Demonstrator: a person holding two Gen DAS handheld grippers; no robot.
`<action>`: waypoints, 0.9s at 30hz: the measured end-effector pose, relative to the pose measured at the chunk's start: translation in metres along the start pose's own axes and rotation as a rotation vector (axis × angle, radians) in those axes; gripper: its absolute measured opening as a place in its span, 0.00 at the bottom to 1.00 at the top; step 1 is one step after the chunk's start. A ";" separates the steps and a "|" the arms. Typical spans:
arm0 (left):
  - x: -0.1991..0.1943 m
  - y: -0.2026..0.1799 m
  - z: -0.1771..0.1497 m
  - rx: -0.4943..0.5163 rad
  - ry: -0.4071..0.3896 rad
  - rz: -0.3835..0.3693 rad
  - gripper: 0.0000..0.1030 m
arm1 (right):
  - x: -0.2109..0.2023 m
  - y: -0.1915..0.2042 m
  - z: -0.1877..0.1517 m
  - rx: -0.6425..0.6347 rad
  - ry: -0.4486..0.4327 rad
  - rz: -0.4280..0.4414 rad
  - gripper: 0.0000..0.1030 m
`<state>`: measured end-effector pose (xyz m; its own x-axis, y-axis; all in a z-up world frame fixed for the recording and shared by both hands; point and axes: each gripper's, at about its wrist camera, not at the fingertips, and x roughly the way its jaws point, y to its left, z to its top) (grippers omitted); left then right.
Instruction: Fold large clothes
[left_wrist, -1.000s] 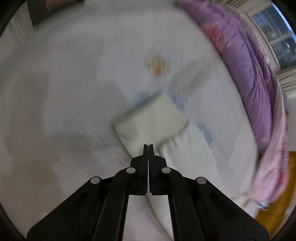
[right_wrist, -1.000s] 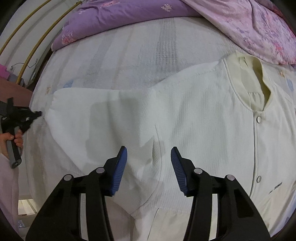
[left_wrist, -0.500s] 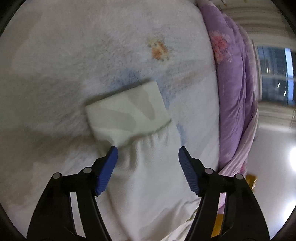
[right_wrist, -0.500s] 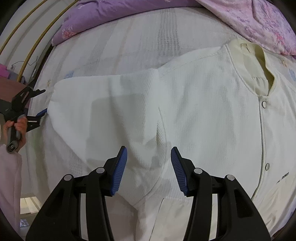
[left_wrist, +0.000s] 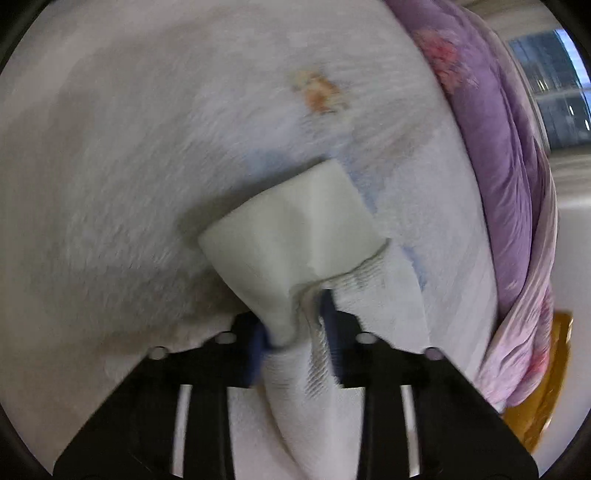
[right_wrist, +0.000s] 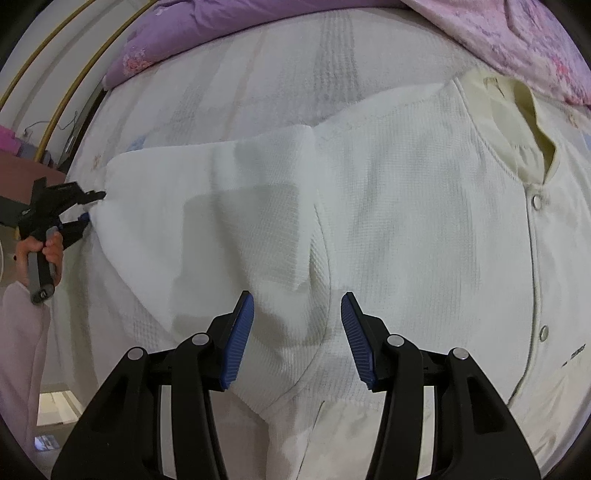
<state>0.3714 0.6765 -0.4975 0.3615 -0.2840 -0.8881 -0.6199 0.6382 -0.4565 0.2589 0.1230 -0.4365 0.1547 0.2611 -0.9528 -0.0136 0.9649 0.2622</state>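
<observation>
Left wrist view shows my left tool closing on the end of the sleeve of the cream jacket; the ribbed cuff sticks out beyond the fingertips and fabric is bunched between the blue pads, so I judge that I am gripping it, though blur keeps me from seeing how firm the hold is; the jacket itself lies spread front-up on the bed, snaps done up, collar towards the purple quilt.

Right wrist view has my right tool hanging wide apart over the seam where sleeve meets body, touching nothing that I can make out; my left hand shows far off at the sleeve's end, with the sleeve stretched out sideways between the two.

I take the step in hand to be the first sleeve fold, not yet made; the next move, as I judge it, calls for carrying the cuff across onto the chest while the right tool pins or pinches the shoulder seam so the body does not drag; the waffle knit looks soft and may slip from a shallow grip.

Of writing, there is a small dark printed mark low on the jacket front; it is too small and skewed to read; I see no other label.
</observation>
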 end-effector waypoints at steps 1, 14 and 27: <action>-0.006 -0.005 -0.002 0.022 -0.016 0.015 0.14 | 0.001 -0.002 0.000 0.011 0.001 0.006 0.45; -0.129 -0.020 -0.067 0.185 -0.324 0.357 0.12 | 0.023 -0.005 0.003 -0.047 0.067 -0.001 0.00; -0.235 -0.110 -0.165 0.332 -0.526 0.375 0.12 | 0.075 -0.020 0.003 0.056 0.146 0.035 0.01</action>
<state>0.2398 0.5548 -0.2479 0.5055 0.3246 -0.7994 -0.5536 0.8327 -0.0119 0.2736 0.1229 -0.5123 0.0093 0.2993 -0.9541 0.0393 0.9533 0.2994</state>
